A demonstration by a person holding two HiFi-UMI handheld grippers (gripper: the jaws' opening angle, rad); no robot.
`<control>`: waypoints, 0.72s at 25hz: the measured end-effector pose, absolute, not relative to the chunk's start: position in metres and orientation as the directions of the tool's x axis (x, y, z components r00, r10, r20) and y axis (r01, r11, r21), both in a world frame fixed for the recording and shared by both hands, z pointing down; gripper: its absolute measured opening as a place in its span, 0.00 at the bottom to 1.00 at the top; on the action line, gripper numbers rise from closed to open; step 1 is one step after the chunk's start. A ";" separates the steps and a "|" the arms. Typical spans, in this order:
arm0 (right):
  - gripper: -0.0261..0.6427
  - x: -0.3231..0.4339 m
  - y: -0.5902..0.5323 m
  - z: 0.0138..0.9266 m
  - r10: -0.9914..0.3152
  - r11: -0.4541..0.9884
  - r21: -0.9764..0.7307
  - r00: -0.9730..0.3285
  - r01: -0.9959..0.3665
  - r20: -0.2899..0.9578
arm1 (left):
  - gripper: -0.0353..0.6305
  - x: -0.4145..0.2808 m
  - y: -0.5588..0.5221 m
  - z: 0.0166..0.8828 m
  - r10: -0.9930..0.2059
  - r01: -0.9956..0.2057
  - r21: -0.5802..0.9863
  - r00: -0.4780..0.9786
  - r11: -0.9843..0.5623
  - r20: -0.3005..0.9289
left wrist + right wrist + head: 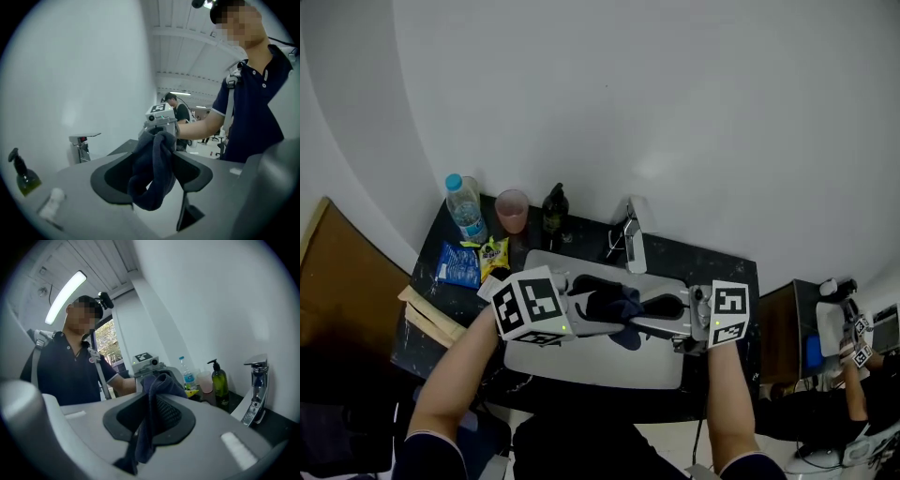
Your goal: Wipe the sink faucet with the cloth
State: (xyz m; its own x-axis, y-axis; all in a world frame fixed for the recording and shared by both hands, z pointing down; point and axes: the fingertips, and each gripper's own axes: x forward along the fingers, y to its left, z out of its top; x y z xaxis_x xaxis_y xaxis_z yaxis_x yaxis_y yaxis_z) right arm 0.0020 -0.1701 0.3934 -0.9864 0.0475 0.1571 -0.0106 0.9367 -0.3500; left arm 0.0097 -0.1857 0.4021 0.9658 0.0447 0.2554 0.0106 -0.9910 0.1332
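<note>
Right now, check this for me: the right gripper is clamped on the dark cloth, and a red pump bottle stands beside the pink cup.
One thing is wrong: the pump bottle is green, not red, as the right gripper view shows. The rest holds. The right gripper is clamped on the dark cloth, and the bottle stands beside the pink cup.

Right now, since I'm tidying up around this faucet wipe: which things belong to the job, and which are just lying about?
Job: cloth, clamped in the right gripper; faucet; sink.
Lying about: water bottle; pink cup; green soap bottle; snack packets.
</note>
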 end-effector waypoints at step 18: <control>0.12 -0.003 -0.179 0.449 0.000 0.997 -0.068 -0.823 -0.047 0.568 | 0.46 0.011 -0.209 0.462 -0.001 0.076 -0.110 0.819 -0.991 0.574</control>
